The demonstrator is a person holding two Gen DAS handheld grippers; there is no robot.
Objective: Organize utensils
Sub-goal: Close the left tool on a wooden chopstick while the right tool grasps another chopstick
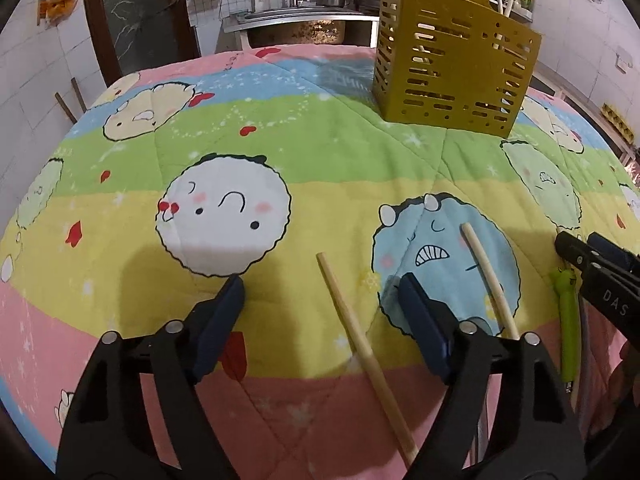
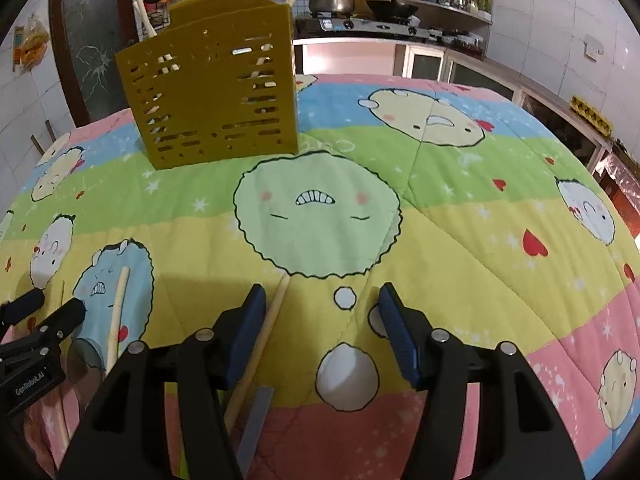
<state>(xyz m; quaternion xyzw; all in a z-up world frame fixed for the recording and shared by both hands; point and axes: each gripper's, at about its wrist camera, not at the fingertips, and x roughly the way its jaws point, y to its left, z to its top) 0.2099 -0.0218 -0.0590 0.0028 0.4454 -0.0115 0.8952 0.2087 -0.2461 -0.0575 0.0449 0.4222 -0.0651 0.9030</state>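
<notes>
A gold slotted utensil holder [image 1: 452, 68] stands at the back of the quilt-covered table, with several chopsticks inside; it also shows in the right wrist view [image 2: 216, 96]. My left gripper [image 1: 322, 292] is open and empty, just above a wooden chopstick [image 1: 360, 344] that lies between its jaws. A second chopstick [image 1: 490, 280] lies to its right. A green-handled utensil [image 1: 568, 328] lies further right. My right gripper [image 2: 320, 300] is open and empty; a chopstick [image 2: 260, 344] lies beside its left finger, with a flat grey utensil [image 2: 254, 424] below. The right gripper shows at the left wrist view's edge [image 1: 592, 256].
The table is covered by a cartoon quilt [image 2: 460, 240]. Another chopstick [image 2: 116, 316] lies left, near the left gripper [image 2: 44, 312]. Behind the table are a sink counter [image 1: 304, 16], a stove with a pot [image 2: 336, 0] and shelves.
</notes>
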